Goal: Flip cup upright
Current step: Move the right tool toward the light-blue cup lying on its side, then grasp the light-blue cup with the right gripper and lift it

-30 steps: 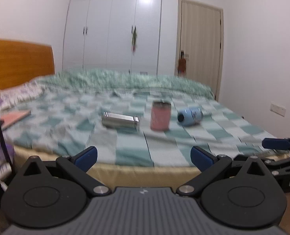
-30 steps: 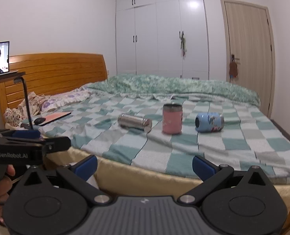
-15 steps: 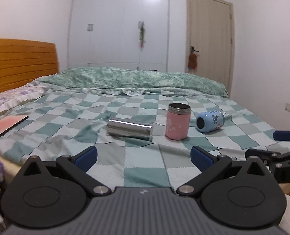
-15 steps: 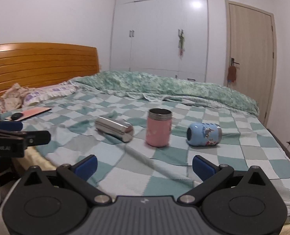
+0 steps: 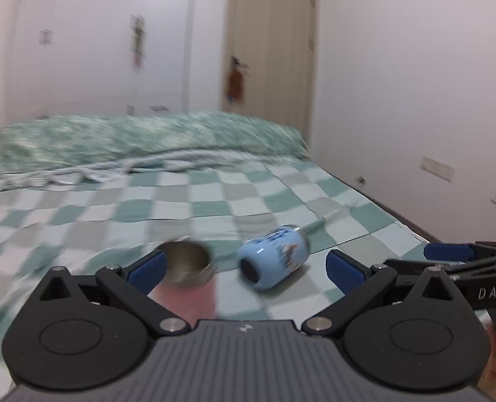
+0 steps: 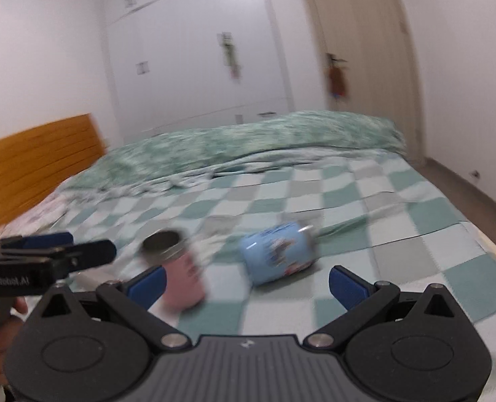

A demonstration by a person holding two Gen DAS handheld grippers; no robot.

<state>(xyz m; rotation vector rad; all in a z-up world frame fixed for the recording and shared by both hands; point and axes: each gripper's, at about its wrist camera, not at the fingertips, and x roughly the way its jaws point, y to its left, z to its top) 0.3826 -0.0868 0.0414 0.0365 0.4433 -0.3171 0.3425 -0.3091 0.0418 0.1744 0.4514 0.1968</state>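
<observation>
The blue cup (image 6: 276, 256) lies on its side on the checkered bedspread (image 6: 398, 194), just to the right of the pink cup (image 6: 181, 276), which stands upright with its steel mouth open to the ceiling. In the left wrist view the blue cup (image 5: 274, 257) shows a dark round end turned toward the camera; whether that is the mouth or a recessed base I cannot tell through the motion blur. The pink cup (image 5: 186, 279) sits close against the inner side of the left gripper's left finger.

Both grippers are spread wide and hold nothing. The right gripper (image 6: 246, 281) has the blue cup roughly between and beyond its fingertips, not yet touching it. The left gripper (image 5: 244, 266) hangs near the pink cup, with the blue cup just to that cup's right.

The blue cup looks like a small, hard-walled drinking cup with a glossy printed skin, so I judge it light, stiff and somewhat slippery, and free to roll on its round side. The bedspread beneath is soft and will give under a downward push, so pressing is a poor way to pin it. A sound hold would probably be across the barrel near its middle, fingers on opposite sides of the curve, then a turn of the wrist to stand it up. A grip near either end would likely let it pivot out. The pink cup stands near enough to be knocked over during the swing.
</observation>
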